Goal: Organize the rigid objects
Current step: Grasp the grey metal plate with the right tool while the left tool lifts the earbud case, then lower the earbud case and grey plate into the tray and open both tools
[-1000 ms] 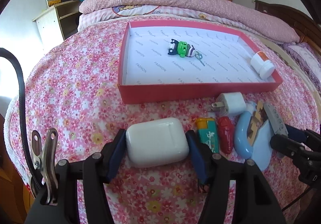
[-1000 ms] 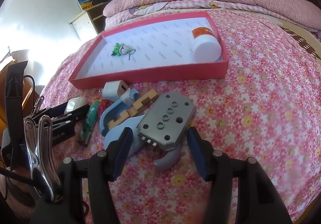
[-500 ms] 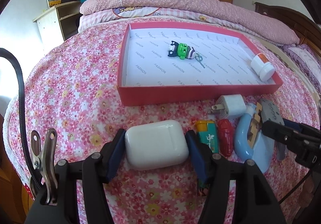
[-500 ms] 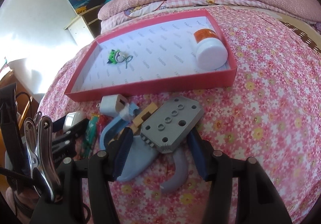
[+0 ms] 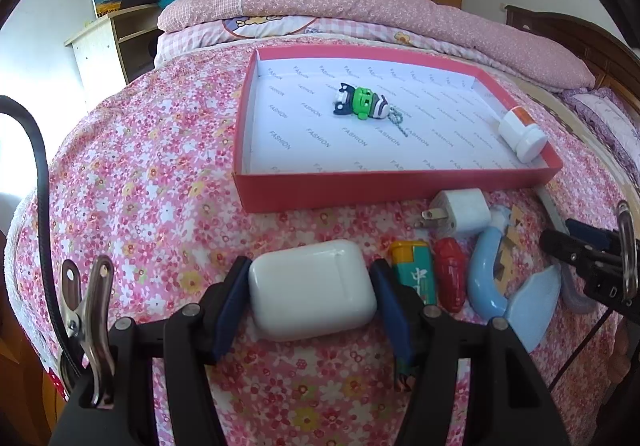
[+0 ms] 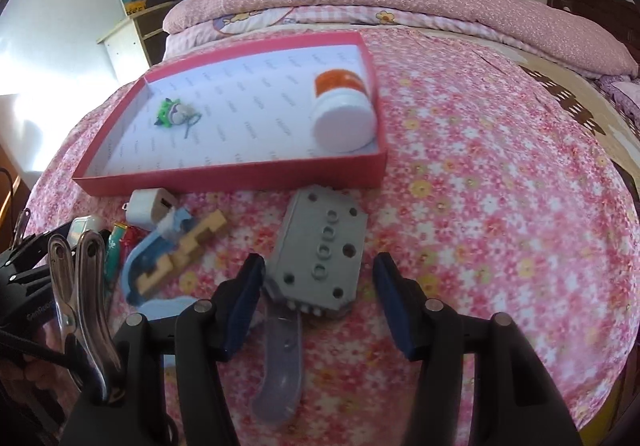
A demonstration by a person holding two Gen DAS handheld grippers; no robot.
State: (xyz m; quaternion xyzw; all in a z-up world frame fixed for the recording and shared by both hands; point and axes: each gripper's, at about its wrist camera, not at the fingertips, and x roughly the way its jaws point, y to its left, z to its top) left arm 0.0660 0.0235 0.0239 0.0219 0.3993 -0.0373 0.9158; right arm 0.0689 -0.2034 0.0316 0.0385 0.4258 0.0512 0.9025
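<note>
My left gripper is shut on a white earbud case, just above the flowered bedspread in front of the red tray. The tray holds a green toy keychain and a white pill bottle. My right gripper is open; a grey block lies between its fingers, touching the left finger, with a gap to the right one. A white charger plug, a green lighter, a red piece, a blue curved piece and a wooden puzzle piece lie between the grippers.
The bed's folded pink quilt lies behind the tray. A pale shelf unit stands at the far left. A wooden headboard is at the far right. The right gripper's side shows at the right edge of the left wrist view.
The right gripper has swung right and forward around the grey block, which now sits nearer its left finger. The left gripper still holds the case, with the tray appearing slightly farther away.
</note>
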